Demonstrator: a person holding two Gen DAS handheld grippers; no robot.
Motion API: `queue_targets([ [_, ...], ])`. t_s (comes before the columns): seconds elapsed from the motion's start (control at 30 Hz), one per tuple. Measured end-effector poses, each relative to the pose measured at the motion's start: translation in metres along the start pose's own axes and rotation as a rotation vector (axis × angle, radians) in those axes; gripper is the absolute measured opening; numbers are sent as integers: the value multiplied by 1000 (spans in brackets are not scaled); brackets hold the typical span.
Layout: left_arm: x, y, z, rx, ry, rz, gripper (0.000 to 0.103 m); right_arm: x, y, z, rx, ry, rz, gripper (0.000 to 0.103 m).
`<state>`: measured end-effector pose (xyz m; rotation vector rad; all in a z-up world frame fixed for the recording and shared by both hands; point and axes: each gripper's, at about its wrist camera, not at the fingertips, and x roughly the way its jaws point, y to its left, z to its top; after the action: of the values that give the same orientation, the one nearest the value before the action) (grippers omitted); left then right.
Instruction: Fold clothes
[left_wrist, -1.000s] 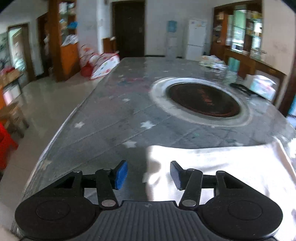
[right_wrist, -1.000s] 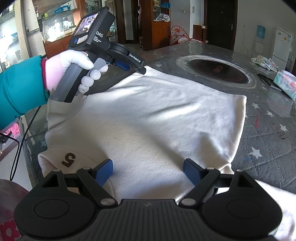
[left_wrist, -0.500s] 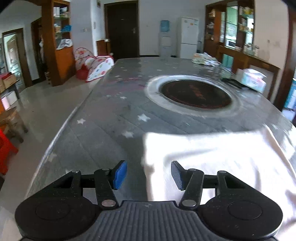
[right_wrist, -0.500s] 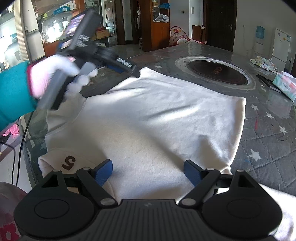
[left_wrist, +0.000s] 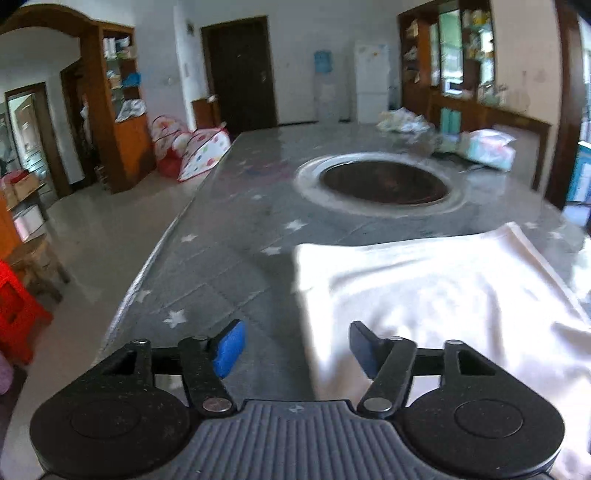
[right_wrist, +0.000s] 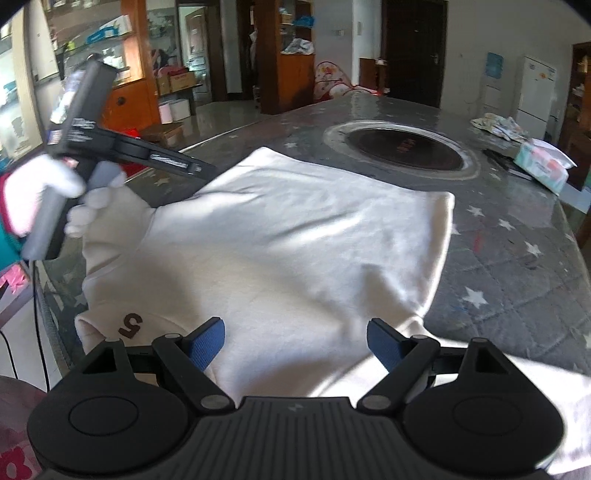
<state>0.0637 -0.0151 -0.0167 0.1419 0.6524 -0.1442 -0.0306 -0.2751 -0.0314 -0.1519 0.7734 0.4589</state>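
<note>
1. Cream-white cotton sweatshirt (right_wrist: 295, 236) lies spread flat on the grey quilted surface with white stars (right_wrist: 517, 266), and we see it in both wrist views.
2. We see a dark number printed on a folded piece of the cream-white garment at its near left corner, in the right wrist view.
3. Our left tool (left_wrist: 295, 345) hangs above the sweatshirt's left edge with its blue pads well apart; its jaws have just been opening, and nothing is pinched between them. The cloth edge runs below the gap.
4. In the right wrist view we see the same left tool (right_wrist: 207, 171) from the side, held by a white-gloved hand (right_wrist: 55, 192) with a teal sleeve, its tip over the far left corner of the sweatshirt. We cannot tell whether the tip touches the cloth.
5. Our right tool (right_wrist: 295, 345) stands wide, blue pads far apart, over the near part of the sweatshirt; the fabric lies beneath the gap and neither pad presses on it.
6. Beyond the garment, we see a round dark hotplate set in a pale metal ring (right_wrist: 402, 147) sunk into the surface, well apart from the cloth.
7. At the far right of the surface lie a pale tissue pack (right_wrist: 543, 166) and a crumpled patterned cloth (right_wrist: 498, 123).
8. Wooden shelving, a dark door and a white fridge (right_wrist: 535, 92) stand around the room.
</note>
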Motion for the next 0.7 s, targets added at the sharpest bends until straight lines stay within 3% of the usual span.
queue_targets([
  [0.2,-10,-20,-21,30,40,-48,77,-6,-10,-16,51,18,-32,86],
  [0.3,-22,-21,-25,-8,20,-65,90,-20,-18,-22,88,-6,-52,86],
  [0.53,-51,-36,-26,-37,-36,-124,101,-48,-62,-47,274,-53,-220,86],
  [0.7,-62,-57,-30,-12,-45,-188,103,-66,-96,-65,398,-82,-353,84],
])
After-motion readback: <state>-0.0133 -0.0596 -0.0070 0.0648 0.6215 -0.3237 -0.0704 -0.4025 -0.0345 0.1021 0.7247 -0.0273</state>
